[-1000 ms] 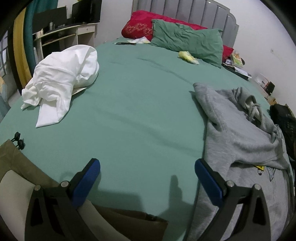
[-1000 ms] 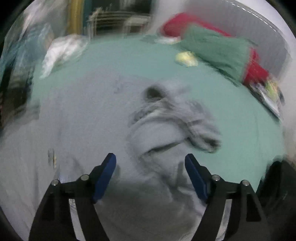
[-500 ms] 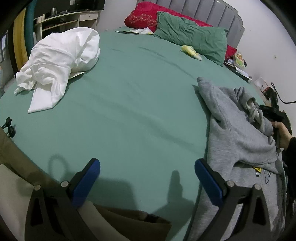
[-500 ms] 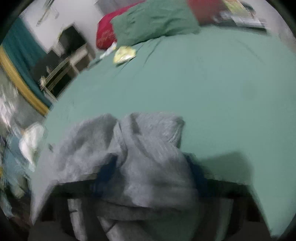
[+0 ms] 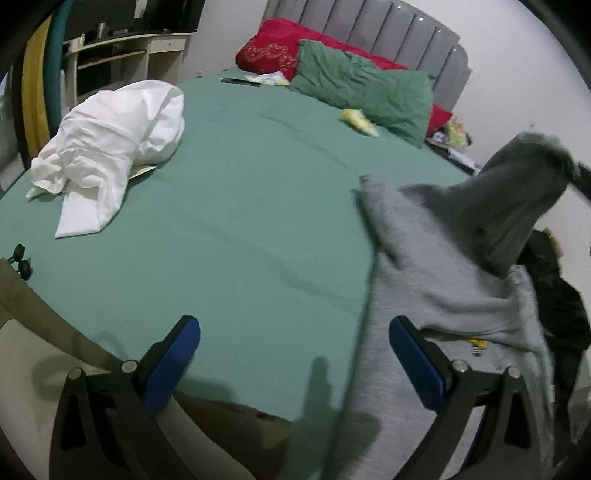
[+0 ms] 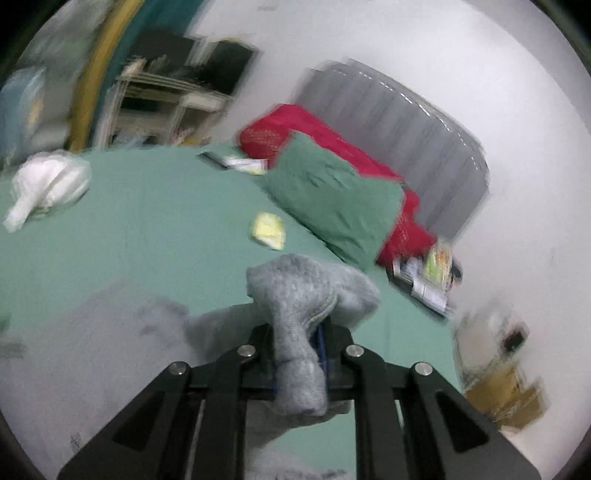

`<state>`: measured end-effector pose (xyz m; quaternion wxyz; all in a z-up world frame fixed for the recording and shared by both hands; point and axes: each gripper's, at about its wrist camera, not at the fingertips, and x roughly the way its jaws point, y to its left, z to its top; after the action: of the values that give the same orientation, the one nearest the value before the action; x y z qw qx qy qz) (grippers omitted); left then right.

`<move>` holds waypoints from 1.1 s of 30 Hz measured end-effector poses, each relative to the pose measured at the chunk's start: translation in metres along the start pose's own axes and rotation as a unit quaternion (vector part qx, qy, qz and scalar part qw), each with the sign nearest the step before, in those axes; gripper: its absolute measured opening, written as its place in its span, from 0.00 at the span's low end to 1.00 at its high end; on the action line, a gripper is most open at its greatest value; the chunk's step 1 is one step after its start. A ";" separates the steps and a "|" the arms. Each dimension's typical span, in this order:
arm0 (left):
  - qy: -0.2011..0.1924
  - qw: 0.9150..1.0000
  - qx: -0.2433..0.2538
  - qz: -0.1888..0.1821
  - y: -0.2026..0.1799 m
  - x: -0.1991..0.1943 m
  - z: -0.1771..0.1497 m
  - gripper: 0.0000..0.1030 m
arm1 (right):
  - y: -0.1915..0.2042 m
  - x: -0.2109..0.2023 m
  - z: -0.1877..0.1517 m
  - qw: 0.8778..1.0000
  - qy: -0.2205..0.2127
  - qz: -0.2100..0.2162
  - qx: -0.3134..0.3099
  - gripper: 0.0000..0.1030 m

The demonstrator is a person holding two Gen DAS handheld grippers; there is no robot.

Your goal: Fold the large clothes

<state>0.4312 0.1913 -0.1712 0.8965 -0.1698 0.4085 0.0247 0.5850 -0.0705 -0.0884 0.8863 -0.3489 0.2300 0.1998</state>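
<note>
A grey hoodie [image 5: 439, 280] lies on the right side of the green bed [image 5: 240, 206]. My right gripper [image 6: 301, 350] is shut on a bunched part of the hoodie [image 6: 306, 302] and holds it lifted above the bed. In the left wrist view that lifted part [image 5: 524, 184] rises in a peak at the right. My left gripper [image 5: 295, 347] is open and empty, low over the bed's near edge, its right finger beside the hoodie's left edge.
A heap of white cloth [image 5: 110, 144] lies at the bed's left. Green [image 5: 365, 92] and red [image 5: 277, 51] pillows lean on the grey headboard [image 5: 373, 33]. A small yellow item [image 5: 358, 118] lies near the pillows. Dark clothing [image 5: 554, 295] hangs at the right edge.
My right gripper has closed on the hoodie and lifted that part up off the bed. My left gripper has stayed open near the bed's front edge.
</note>
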 end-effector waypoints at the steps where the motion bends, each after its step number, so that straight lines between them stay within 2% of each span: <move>1: -0.003 1.000 0.004 -0.004 -0.003 -0.004 0.000 0.99 | 0.014 -0.003 -0.005 1.000 0.014 0.014 -0.009 0.14; 3: -0.015 1.000 0.012 -0.006 -0.009 -0.013 0.001 0.99 | 0.061 -0.005 -0.031 0.997 0.058 0.050 -0.012 0.15; 5: -0.019 0.999 0.026 -0.005 -0.014 -0.018 -0.001 0.99 | 0.103 0.001 -0.072 0.990 0.114 0.085 0.018 0.17; 6: -0.017 0.999 0.030 -0.004 -0.015 -0.019 -0.002 0.99 | 0.122 0.004 -0.096 0.982 0.147 0.108 0.045 0.21; 7: -0.015 0.999 0.034 -0.004 -0.016 -0.020 -0.003 0.99 | 0.131 0.002 -0.110 0.977 0.162 0.121 0.067 0.23; 9: -0.014 0.999 0.037 -0.009 -0.017 -0.024 -0.007 0.99 | 0.149 -0.001 -0.148 0.953 0.192 0.176 0.151 0.39; 11: -0.010 0.999 0.042 -0.014 -0.018 -0.027 -0.011 0.99 | 0.154 -0.012 -0.158 0.946 0.187 0.200 0.172 0.39; 14: -0.006 0.999 0.043 -0.016 -0.015 -0.028 -0.013 0.99 | 0.151 -0.038 -0.147 0.962 0.147 0.181 0.143 0.41; 16: -0.005 0.999 0.038 -0.020 -0.014 -0.028 -0.013 0.99 | 0.137 -0.048 -0.128 0.973 0.113 0.149 0.134 0.55; 17: -0.004 0.999 0.035 -0.021 -0.013 -0.028 -0.012 0.99 | 0.128 -0.044 -0.115 0.977 0.093 0.133 0.137 0.66; 18: -0.004 0.999 0.032 -0.023 -0.014 -0.028 -0.011 0.99 | 0.124 -0.039 -0.106 0.977 0.081 0.133 0.143 0.72; 21: -0.002 0.999 0.029 -0.025 -0.014 -0.024 -0.009 0.99 | 0.125 -0.013 -0.078 0.973 0.069 0.154 0.159 0.72; 23: -0.002 0.999 0.030 -0.024 -0.016 -0.021 -0.008 0.99 | 0.133 0.002 -0.075 0.971 0.076 0.163 0.160 0.72; 25: 0.001 0.999 0.033 -0.023 -0.018 -0.018 -0.008 0.99 | 0.144 0.041 -0.073 0.960 0.114 0.183 0.178 0.69; 26: 0.001 0.999 0.035 -0.024 -0.019 -0.017 -0.008 0.99 | 0.144 0.048 -0.077 0.950 0.133 0.203 0.196 0.38; 27: 0.001 0.999 0.035 -0.025 -0.020 -0.017 -0.008 0.99 | 0.142 0.054 -0.088 0.943 0.154 0.204 0.215 0.09; 29: -0.002 0.999 0.040 -0.028 -0.022 -0.017 -0.009 0.99 | 0.128 0.047 -0.101 0.942 0.143 0.187 0.240 0.07; 33: -0.004 0.998 0.046 -0.031 -0.024 -0.018 -0.010 0.99 | 0.086 -0.004 -0.147 0.934 0.118 0.134 0.310 0.07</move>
<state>0.4165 0.1669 -0.1572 0.9051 -0.1414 0.4003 -0.0215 0.4979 -0.1169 -0.2270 0.8819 -0.0439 0.4279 0.1929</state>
